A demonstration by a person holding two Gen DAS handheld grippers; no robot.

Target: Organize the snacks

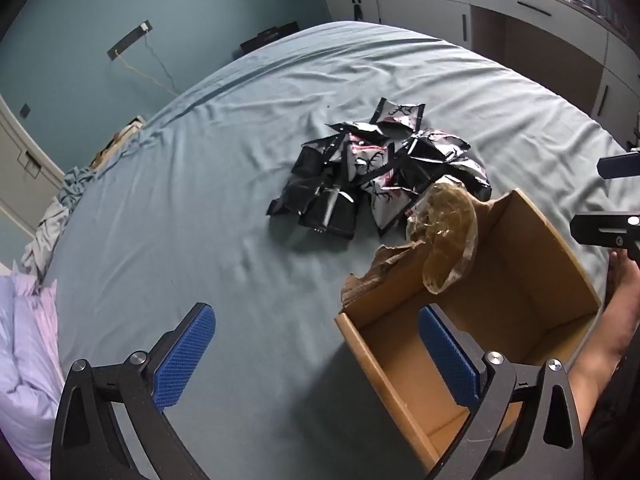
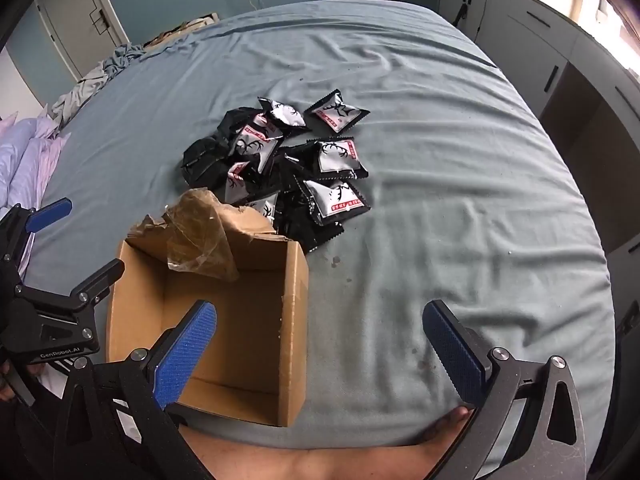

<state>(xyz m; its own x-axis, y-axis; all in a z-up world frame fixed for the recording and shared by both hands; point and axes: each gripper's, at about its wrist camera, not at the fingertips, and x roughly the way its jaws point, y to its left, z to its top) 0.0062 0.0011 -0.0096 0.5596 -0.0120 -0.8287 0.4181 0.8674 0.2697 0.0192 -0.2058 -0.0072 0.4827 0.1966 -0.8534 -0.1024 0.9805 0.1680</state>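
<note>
A heap of black and white snack packets (image 1: 372,176) (image 2: 288,164) lies on the blue-grey bed sheet. An open cardboard box (image 1: 516,280) (image 2: 296,320) stands on the sheet just in front of the heap, empty inside, with a torn flap and crumpled clear tape (image 1: 448,236) (image 2: 200,232) at its far rim. My left gripper (image 1: 316,356) hangs open above the box's left corner, holding nothing. My right gripper (image 2: 320,356) hangs open above the box's right wall, also with nothing between its blue pads. The left gripper (image 2: 76,252) shows at the left edge of the right wrist view.
The bed (image 1: 200,200) (image 2: 460,184) fills most of both views. Lilac bedding (image 1: 24,352) (image 2: 28,152) is bunched at its left side. White cabinets (image 1: 520,20) (image 2: 560,60) stand along the right. A person's bare leg and foot (image 2: 360,456) rest at the near edge.
</note>
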